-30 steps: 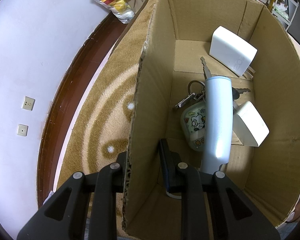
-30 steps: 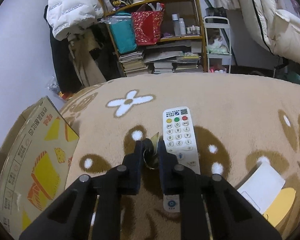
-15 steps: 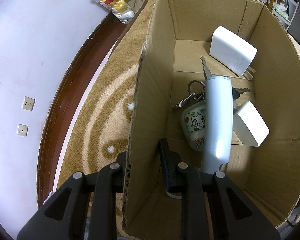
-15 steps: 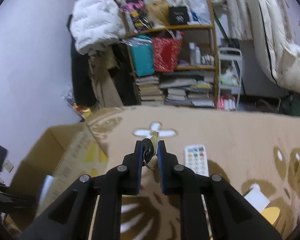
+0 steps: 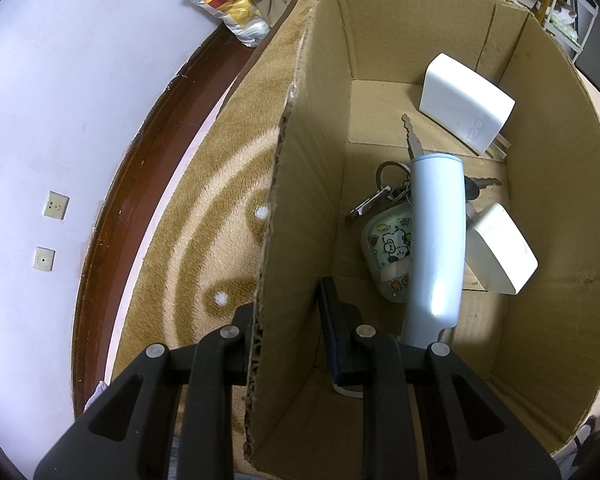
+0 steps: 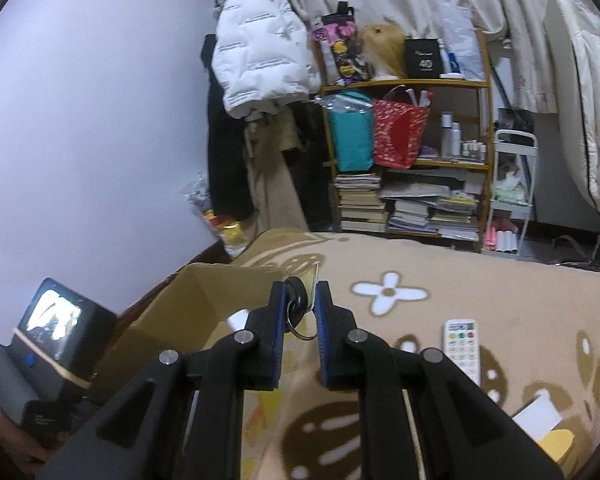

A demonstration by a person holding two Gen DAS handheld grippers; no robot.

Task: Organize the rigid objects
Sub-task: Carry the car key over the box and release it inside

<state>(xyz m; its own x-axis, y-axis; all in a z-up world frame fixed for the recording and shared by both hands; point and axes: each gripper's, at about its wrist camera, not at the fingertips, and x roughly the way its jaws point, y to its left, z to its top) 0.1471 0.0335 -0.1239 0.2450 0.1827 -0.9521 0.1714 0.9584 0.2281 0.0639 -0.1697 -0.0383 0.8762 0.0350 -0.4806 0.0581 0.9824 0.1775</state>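
Beige patterned rug (image 6: 480,292) fills the floor, with a purple wall on the left. Left claw (image 5: 288,320) is pinched on the near wall of the cardboard box (image 5: 300,208), one finger outside, one inside. In the box: a pale blue bottle (image 5: 436,236), a bunch of keys (image 5: 384,196), a cartoon case (image 5: 388,248) and two white adapters (image 5: 464,100). Right claw (image 6: 298,304) is clamped on a key with a ring (image 6: 300,308), up over the box's edge. A white remote (image 6: 462,346) lies on the rug to the right, bookshelf (image 6: 412,160) behind.
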